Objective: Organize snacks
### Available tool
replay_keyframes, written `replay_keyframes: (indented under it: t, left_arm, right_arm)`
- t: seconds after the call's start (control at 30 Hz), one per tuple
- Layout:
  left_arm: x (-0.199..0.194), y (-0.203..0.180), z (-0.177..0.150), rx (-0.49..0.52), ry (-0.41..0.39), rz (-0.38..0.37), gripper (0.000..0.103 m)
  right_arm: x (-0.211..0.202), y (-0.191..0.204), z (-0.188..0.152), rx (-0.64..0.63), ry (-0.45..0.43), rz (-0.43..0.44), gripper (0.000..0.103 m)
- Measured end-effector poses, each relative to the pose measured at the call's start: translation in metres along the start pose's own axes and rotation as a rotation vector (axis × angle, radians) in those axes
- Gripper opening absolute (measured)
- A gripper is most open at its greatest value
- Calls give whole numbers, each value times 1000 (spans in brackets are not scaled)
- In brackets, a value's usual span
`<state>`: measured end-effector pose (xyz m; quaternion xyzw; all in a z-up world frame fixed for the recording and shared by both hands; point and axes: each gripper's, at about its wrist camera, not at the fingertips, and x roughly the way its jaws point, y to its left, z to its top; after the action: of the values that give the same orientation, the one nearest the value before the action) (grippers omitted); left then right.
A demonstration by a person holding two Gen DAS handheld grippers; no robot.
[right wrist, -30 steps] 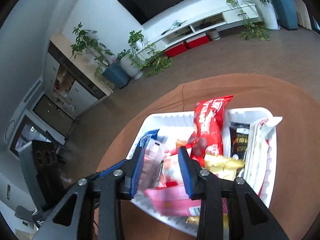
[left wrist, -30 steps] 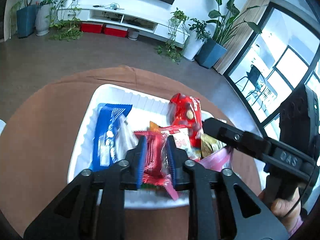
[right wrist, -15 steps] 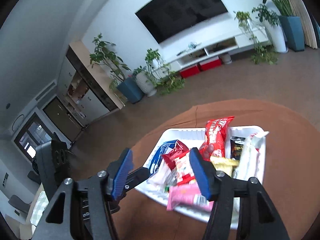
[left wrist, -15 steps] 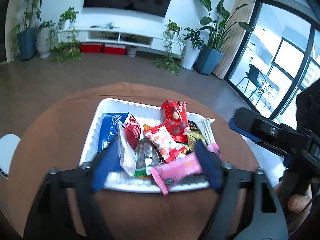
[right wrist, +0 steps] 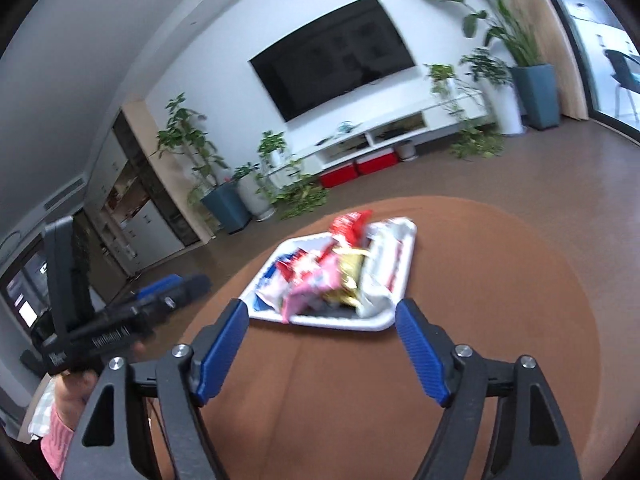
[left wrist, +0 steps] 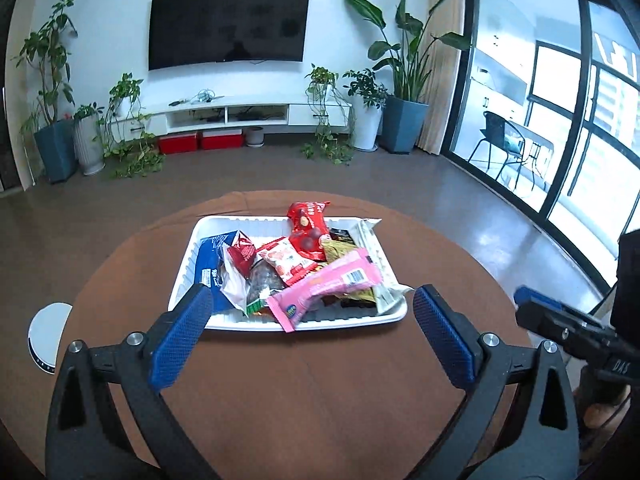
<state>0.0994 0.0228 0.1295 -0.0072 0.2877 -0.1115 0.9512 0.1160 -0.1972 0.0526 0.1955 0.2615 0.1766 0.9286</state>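
A black flat-screen television [left wrist: 228, 26] is hanging on the white wall at the upper centre of the frame, above a long white low media cabinet [left wrist: 240, 114]. Two red storage boxes [left wrist: 200, 141] are sitting on the brown floor beneath it. Potted green plants in blue and white planters [left wrist: 402, 92] are standing at both ends. A black metal chair [left wrist: 494, 136] is showing behind the glass doors at right. A round brown table [left wrist: 320, 380] is filling the lower frame

White tray [left wrist: 224, 322], pink packet [left wrist: 328, 284], red packet [left wrist: 306, 230], brown table [left wrist: 320, 392].
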Motion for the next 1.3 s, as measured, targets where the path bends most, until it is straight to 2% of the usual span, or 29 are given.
replay_keyframes:
  t: [0.13, 0.37, 0.9, 1.3]
  left_arm:
    - [-12, -11, -4, 15, -3, 8, 102]
    - [-25, -24, -8, 45, -8, 26, 102]
    - [-29, -30, -19, 99, 0, 62, 102]
    - [-30, -25, -23, 74, 4, 79, 102]
  right_arm:
    - [-19, -13, -16, 41, -3, -20, 79]
    - [-33, -15, -24, 58, -13, -35, 80]
    - [-34, -8, -40, 25, -5, -31, 82]
    - [-32, -4, -46, 16, 14, -27, 83]
